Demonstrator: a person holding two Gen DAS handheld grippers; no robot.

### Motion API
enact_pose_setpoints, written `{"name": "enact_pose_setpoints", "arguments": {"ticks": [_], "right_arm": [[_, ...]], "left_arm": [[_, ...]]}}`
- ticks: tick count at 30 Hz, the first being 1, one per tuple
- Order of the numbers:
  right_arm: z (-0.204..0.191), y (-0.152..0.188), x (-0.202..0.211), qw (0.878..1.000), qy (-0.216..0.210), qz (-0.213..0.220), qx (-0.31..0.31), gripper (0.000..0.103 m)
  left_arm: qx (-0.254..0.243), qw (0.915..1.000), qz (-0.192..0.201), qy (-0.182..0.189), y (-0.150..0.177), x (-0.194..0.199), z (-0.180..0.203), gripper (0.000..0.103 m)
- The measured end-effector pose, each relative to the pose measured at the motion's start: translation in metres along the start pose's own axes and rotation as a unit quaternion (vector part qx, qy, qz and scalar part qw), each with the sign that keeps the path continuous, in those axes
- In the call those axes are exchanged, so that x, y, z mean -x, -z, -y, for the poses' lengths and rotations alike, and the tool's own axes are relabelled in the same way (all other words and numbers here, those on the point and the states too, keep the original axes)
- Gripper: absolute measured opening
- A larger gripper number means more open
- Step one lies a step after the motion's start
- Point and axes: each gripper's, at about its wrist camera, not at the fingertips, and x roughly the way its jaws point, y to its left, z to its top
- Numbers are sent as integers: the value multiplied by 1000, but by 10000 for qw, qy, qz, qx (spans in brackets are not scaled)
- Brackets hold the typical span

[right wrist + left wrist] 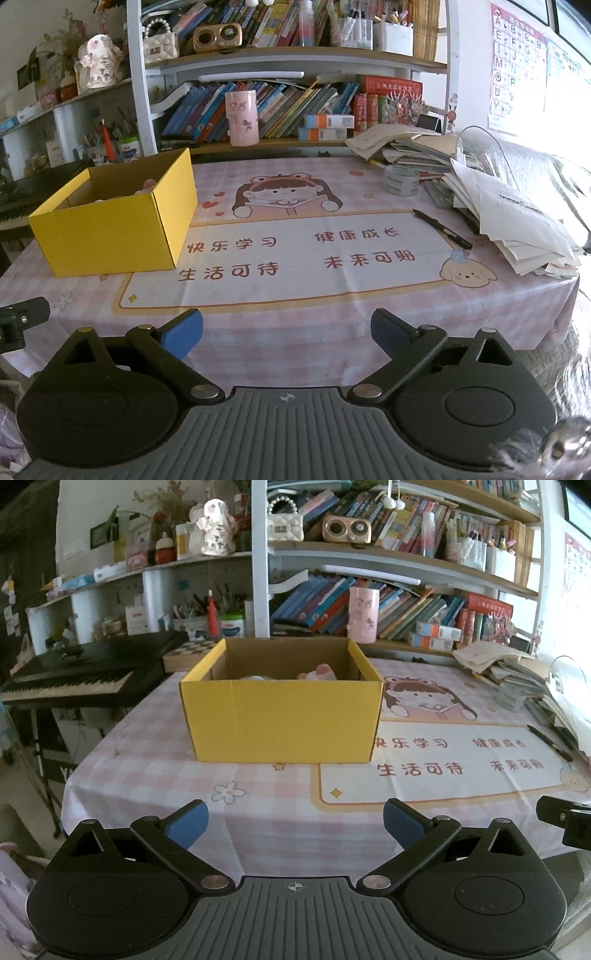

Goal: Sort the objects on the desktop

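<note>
A yellow cardboard box (282, 720) stands open on the pink checked tablecloth (147, 760); a pink toy (317, 672) and something white show inside. The box also shows at the left in the right wrist view (110, 236). A black pen (441, 229) lies on the cloth at the right, and a roll of clear tape (400, 180) sits behind it. My left gripper (295, 825) is open and empty near the table's front edge, facing the box. My right gripper (286, 334) is open and empty at the front edge, facing the printed mat.
A messy pile of papers and books (509, 206) covers the table's right side. A pink cylindrical cup (242, 118) and rows of books stand on the shelf behind. A black keyboard piano (74, 675) stands left of the table.
</note>
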Motion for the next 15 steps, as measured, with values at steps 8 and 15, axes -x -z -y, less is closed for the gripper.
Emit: {"name": "enact_pose_setpoints", "arguments": {"ticks": [8, 15], "right_arm": [[4, 0, -2, 10000, 14, -48, -34, 99], [7, 3, -2, 10000, 17, -78, -38, 99]], "left_arm": [[-49, 10000, -26, 34, 2, 2, 2, 103], [-70, 9999, -82, 57, 4, 2, 4, 103]]}}
